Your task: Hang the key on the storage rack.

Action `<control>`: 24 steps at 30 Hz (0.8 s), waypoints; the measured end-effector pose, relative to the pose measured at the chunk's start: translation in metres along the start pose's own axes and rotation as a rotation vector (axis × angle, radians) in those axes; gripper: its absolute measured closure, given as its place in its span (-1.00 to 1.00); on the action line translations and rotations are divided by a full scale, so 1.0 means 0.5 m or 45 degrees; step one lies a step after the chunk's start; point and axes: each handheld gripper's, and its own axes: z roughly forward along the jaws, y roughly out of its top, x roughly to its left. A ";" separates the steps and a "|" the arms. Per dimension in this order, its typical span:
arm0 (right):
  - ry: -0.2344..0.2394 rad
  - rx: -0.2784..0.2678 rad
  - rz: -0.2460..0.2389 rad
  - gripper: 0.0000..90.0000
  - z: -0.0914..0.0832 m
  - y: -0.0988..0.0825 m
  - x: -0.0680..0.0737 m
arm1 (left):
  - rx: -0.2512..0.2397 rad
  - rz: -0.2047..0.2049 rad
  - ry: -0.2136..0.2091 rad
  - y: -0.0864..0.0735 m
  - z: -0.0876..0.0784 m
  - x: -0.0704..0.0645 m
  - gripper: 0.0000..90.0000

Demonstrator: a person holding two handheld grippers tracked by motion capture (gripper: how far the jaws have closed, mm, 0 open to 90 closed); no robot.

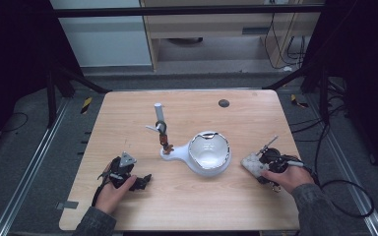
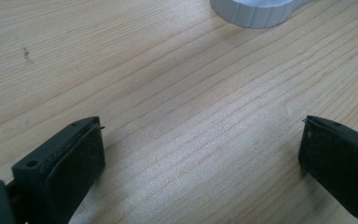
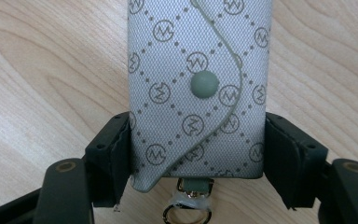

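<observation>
My right gripper (image 3: 198, 158) has its two black jaws pressed against the long sides of the small grey fabric key pouch with a printed monogram pattern (image 3: 198, 84), one pad flat on each edge, so the pouch is pinched across its width. The grip sits low, near the end with the metal ring and clasp (image 3: 186, 212), and leaves the round grey snap button (image 3: 204, 85) and the curved flap uncovered; I judge that keeps the closure reachable and the pouch square between the pads. In the high view the pouch (image 1: 252, 163) lies flat on the light wooden table (image 1: 128, 113), right and near, with my right hand (image 1: 290, 178) directly behind it and a thin metal piece sticking up and away from the gripper there; what it is I cannot tell. My left gripper (image 2: 200, 154) has its jaws spread wide with only bare wood grain between them; it rests on the near left of the table (image 1: 137, 183), well apart from the pouch, parked, I take it, until a second grip is wanted. At the table's middle sits a white ladle-shaped dish with a silvery crinkled lining (image 1: 207, 153), handle pointing left, its ribbed rim (image 2: 256, 11) at the top of the left gripper view. Just beyond the handle stands a small upright white post with a dark clip (image 1: 160, 123). A dark round spot (image 1: 223, 103) marks the far side.
</observation>
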 end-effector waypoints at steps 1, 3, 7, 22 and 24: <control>0.003 0.005 0.028 -0.31 -0.003 0.002 0.004 | 0.000 0.000 0.000 0.000 0.000 0.000 -1.00; -0.001 0.012 0.028 -0.31 -0.010 0.003 0.005 | 0.000 0.001 0.000 0.000 0.000 0.000 -1.00; -0.011 0.009 0.006 -0.31 -0.021 0.005 0.009 | 0.001 0.002 -0.001 0.000 0.000 0.000 -1.00; -0.104 0.005 -0.124 -0.30 -0.077 0.027 0.031 | 0.000 0.009 -0.005 0.000 0.000 0.000 -1.00; -0.116 0.002 -0.129 -0.30 -0.083 0.030 0.036 | 0.000 0.010 -0.005 0.000 0.000 0.000 -1.00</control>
